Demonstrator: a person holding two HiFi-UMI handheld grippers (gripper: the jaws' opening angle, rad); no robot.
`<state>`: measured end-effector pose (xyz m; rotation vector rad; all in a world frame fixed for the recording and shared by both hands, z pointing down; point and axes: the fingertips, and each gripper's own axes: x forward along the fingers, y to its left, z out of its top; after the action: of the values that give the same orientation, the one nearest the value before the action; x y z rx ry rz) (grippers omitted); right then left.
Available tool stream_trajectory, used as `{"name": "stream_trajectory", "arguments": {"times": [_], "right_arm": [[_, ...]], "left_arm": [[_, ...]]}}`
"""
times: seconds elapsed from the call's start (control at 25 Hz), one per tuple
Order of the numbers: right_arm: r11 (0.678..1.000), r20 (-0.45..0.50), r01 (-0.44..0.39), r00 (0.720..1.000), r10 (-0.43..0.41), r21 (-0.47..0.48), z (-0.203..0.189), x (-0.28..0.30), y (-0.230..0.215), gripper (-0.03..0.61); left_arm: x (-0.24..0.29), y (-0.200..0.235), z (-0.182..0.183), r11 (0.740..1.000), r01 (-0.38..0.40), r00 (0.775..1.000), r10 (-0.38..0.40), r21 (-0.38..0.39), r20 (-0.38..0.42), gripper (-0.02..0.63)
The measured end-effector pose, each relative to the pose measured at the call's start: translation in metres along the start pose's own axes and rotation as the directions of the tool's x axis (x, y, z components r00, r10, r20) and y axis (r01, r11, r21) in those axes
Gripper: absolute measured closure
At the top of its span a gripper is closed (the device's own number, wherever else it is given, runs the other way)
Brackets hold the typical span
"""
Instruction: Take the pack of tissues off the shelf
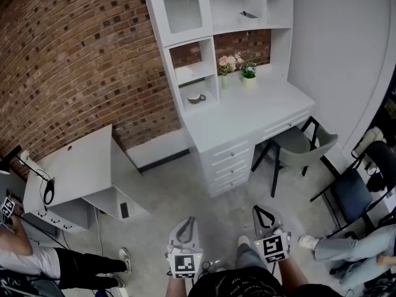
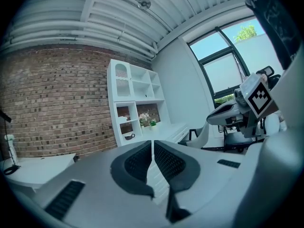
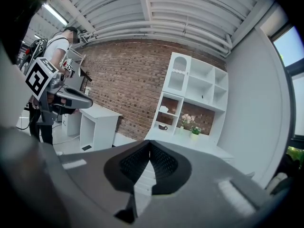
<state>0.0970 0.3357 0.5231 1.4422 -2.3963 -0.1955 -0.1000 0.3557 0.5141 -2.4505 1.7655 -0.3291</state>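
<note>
Jaws of the left gripper [image 2: 152, 141] and right gripper [image 3: 150, 143] are pressed together, nothing between them, both held low near the person's waist. The pack of tissues [image 1: 185, 74] is a small white lump lying flat in the shelf [image 1: 213, 60] cubby above the cup [image 1: 197, 98]. Its long side seems to run along the shelf front, though it's too small to be sure. It's well apart from both grippers, up ahead.
</note>
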Motion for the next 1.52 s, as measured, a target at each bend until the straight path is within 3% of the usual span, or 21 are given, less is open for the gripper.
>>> {"name": "stream_trajectory", "arguments": {"times": [0.48, 1.52], "right_arm": [[0.999, -0.044, -0.033, 0.998, 0.033, 0.004, -0.014, 0.059, -0.046, 0.574], [0.985, -0.01, -0.17, 0.985, 0.17, -0.015, -0.025, 0.191, -0.171, 0.574]], "left_arm": [[0.074, 0.004, 0.004, 1.0, -0.004, 1.0, 0.004, 0.0, -0.024, 0.591], [0.228, 0.006, 0.02, 0.987, -0.16, 0.984, 0.159, -0.01, -0.076, 0.591]]}}
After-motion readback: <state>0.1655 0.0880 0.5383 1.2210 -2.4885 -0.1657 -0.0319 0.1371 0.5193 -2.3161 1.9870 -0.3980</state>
